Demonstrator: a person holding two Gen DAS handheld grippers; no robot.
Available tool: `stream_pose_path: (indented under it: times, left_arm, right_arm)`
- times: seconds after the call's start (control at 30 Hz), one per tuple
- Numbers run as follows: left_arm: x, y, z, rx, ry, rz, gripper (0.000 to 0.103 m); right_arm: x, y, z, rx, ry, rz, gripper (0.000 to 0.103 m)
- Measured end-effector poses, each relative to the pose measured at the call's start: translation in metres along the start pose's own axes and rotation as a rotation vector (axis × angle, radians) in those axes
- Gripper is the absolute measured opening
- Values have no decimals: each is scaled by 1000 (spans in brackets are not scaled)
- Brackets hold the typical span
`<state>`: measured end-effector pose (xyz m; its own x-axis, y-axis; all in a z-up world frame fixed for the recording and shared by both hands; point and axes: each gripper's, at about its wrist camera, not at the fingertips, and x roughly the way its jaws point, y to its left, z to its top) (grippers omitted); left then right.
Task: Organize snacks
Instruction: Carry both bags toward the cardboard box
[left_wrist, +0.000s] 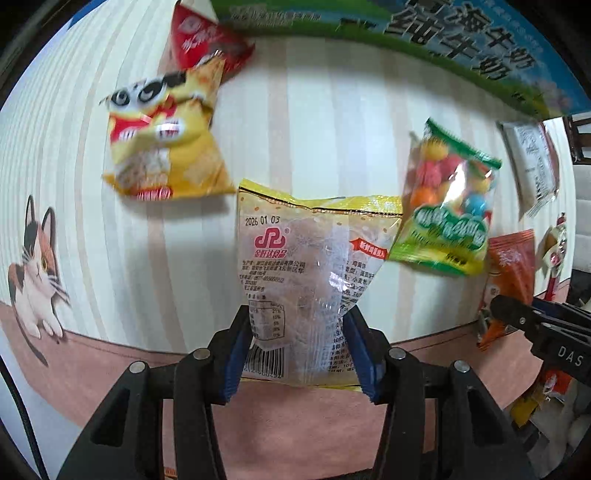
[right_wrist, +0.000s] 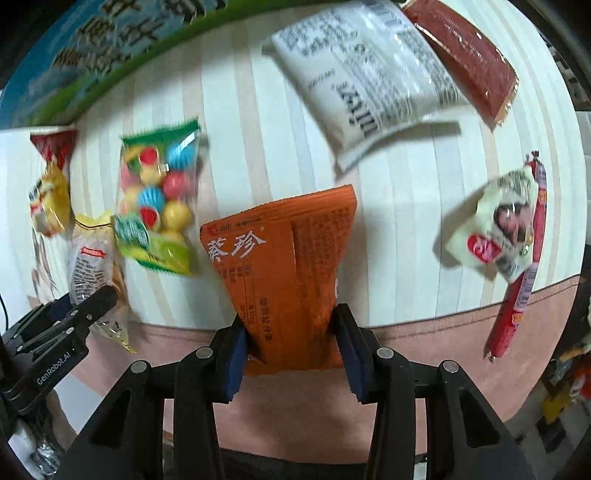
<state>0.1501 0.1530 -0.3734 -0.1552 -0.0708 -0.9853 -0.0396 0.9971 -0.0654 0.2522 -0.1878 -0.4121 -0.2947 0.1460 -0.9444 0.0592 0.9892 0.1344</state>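
My left gripper is shut on a clear and yellow cake packet, held above the striped tablecloth. My right gripper is shut on an orange snack packet; it also shows in the left wrist view. A green bag of coloured candy balls lies between the two; it also shows in the right wrist view. A yellow panda chip bag and a red packet lie far left.
A blue and green milk carton box stands along the back. A white packet, a dark red packet, a small white packet and a red sausage stick lie to the right. The pink cloth border marks the near edge.
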Motion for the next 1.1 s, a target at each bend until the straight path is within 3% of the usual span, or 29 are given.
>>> stream_pose_path:
  times: [0.23, 0.47, 0.67, 0.83, 1.1]
  left_arm:
    - [18, 1, 3, 12, 15, 27, 56]
    - [14, -12, -12, 10, -28, 28, 43]
    - [-11, -30, -21, 16, -46, 14, 41]
    - [-60, -36, -22, 30, -96, -31, 40]
    - [-159, -41, -12, 41, -264, -130, 40]
  right_arm:
    - [4, 7, 13, 24, 3, -14, 50]
    - [13, 19, 21, 4, -45, -14, 45]
    - [-6, 28, 6, -1, -81, 37, 42]
    - [-35, 34, -6, -13, -117, 114, 41]
    - [-116, 34, -5, -25, -239, 222, 41]
